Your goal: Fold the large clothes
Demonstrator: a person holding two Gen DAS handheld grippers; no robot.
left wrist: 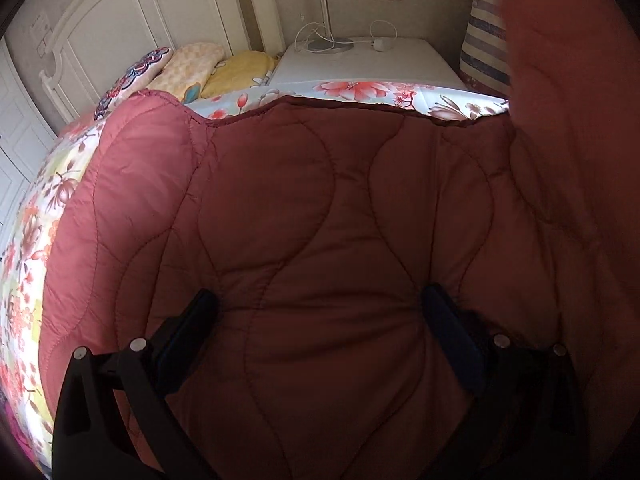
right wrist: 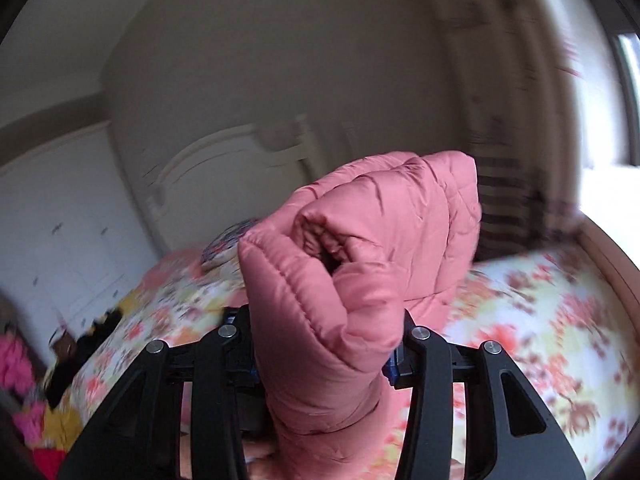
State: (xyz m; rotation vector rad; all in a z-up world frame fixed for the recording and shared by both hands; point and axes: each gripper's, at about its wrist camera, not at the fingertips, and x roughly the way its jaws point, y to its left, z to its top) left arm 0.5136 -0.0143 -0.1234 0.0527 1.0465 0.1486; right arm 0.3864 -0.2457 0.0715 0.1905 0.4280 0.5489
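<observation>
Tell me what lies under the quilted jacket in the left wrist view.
The quilted jacket lies on a floral bedsheet, which shows past its far and left edges. What lies beneath the jacket's middle is covered. The left gripper rests open on top of it.

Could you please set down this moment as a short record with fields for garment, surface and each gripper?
garment: pink quilted jacket, body spread flat on the bed
surface: bed with floral sheet
left gripper: jaws wide apart, tips on the jacket body, pinching nothing
right gripper: jaws closed on the jacket sleeve cuff, lifted above the bed
beside bed: white nightstand with lamp base and charger
view quality: right wrist view motion-blurred
</observation>
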